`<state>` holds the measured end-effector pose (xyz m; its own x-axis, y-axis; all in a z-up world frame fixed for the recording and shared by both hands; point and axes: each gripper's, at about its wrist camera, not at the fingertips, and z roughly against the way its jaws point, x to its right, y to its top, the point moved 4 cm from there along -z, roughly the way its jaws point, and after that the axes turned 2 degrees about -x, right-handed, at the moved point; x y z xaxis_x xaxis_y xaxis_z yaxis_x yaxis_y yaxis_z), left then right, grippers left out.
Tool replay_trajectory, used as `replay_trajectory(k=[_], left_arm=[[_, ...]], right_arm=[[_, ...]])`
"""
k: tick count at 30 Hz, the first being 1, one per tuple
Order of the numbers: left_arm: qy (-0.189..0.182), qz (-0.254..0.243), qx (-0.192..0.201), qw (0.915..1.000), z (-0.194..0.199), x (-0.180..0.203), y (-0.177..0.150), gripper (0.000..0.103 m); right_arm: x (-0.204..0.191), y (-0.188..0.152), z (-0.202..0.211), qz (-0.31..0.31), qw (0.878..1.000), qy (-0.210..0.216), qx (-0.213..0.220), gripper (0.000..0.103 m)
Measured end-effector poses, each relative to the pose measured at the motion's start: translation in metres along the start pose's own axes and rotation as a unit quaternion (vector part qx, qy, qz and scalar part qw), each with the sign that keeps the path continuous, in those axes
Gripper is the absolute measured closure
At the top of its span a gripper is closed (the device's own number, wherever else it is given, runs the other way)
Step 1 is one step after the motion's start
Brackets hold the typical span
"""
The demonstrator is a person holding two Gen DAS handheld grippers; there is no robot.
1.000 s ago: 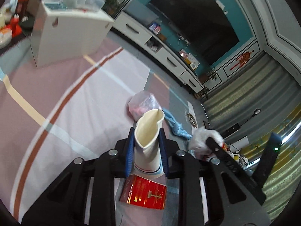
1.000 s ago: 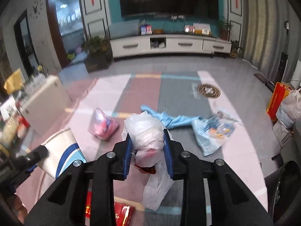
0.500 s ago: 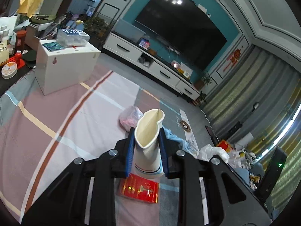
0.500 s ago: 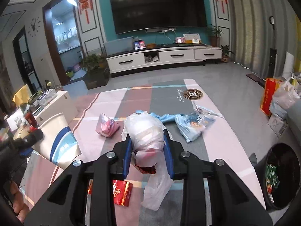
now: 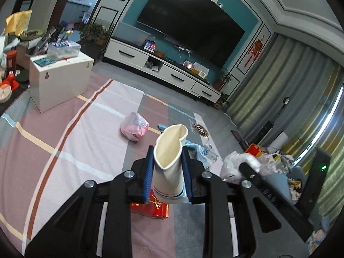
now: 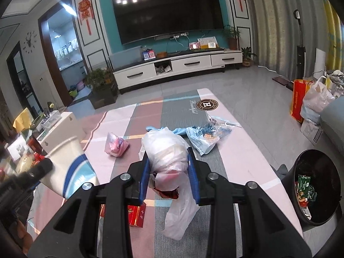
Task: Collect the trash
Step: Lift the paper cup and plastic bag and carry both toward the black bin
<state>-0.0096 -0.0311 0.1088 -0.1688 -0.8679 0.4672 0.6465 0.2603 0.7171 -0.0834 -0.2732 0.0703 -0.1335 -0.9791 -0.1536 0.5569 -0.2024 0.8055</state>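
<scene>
Left tongs (image 5: 168, 173) clamped on squashed paper cup (image 5: 169, 163), red packet (image 5: 150, 209) beneath, pink bag (image 5: 134, 126) on striped rug (image 5: 71, 146)

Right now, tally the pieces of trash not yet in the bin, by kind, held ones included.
Squashed white paper cup, in the left tool: 1
Knotted white plastic bag, in the right tool: 1
Pink-filled clear plastic bag on the rug: 1
Blue printed plastic bag on the rug: 1
Flat red box on the rug: 1
Total: 5

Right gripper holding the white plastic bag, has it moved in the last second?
Yes. The right gripper with the white plastic bag rose and pulled back: the striped rug shrank, and the black bin appeared.
</scene>
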Motion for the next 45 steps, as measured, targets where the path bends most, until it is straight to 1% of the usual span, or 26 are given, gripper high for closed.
replay_trajectory(k=[7,12,15,21,26,27,30,32,35,40,45], left_arm=[[-0.003,-0.02,0.01,0.9997,0.005,0.011,-0.002,0.077],[-0.007,-0.04,0.014,0.9991,0.011,0.022,-0.005,0.077],[-0.008,-0.05,0.017,0.9986,0.013,0.027,-0.007,0.077],[-0.018,-0.064,0.018,0.9976,0.016,0.041,-0.012,0.077],[-0.026,-0.074,0.024,0.9966,0.019,0.051,-0.014,0.076],[-0.029,-0.077,0.021,0.9964,0.018,0.054,-0.015,0.076],[-0.031,-0.082,0.016,0.996,0.015,0.061,-0.02,0.076],[-0.034,-0.09,0.008,0.9953,0.012,0.069,-0.024,0.076],[-0.038,-0.098,0.008,0.9944,0.01,0.08,-0.027,0.076],[-0.062,-0.1,0.001,0.9931,0.004,0.104,-0.033,0.076],[-0.093,-0.103,-0.015,0.9902,-0.009,0.14,-0.05,0.076]], right_arm=[[0.0,0.004,0.013,0.008,1.0,-0.005,0.018,0.07],[0.001,0.007,0.019,0.012,0.999,-0.022,0.029,0.07],[0.004,0.011,0.026,0.007,0.999,-0.014,0.034,0.07],[0.014,0.017,0.046,0.0,0.998,-0.03,0.062,0.07],[0.027,0.023,0.064,-0.029,0.997,0.001,0.068,0.07],[0.028,0.023,0.068,-0.028,0.997,-0.001,0.072,0.07],[0.031,0.026,0.081,-0.021,0.996,-0.026,0.088,0.07],[0.033,0.027,0.086,-0.022,0.995,-0.03,0.093,0.07],[0.042,0.028,0.094,-0.036,0.994,-0.03,0.096,0.07],[0.069,0.03,0.112,-0.067,0.99,-0.046,0.113,0.07],[0.096,0.027,0.132,-0.099,0.985,-0.062,0.13,0.07]])
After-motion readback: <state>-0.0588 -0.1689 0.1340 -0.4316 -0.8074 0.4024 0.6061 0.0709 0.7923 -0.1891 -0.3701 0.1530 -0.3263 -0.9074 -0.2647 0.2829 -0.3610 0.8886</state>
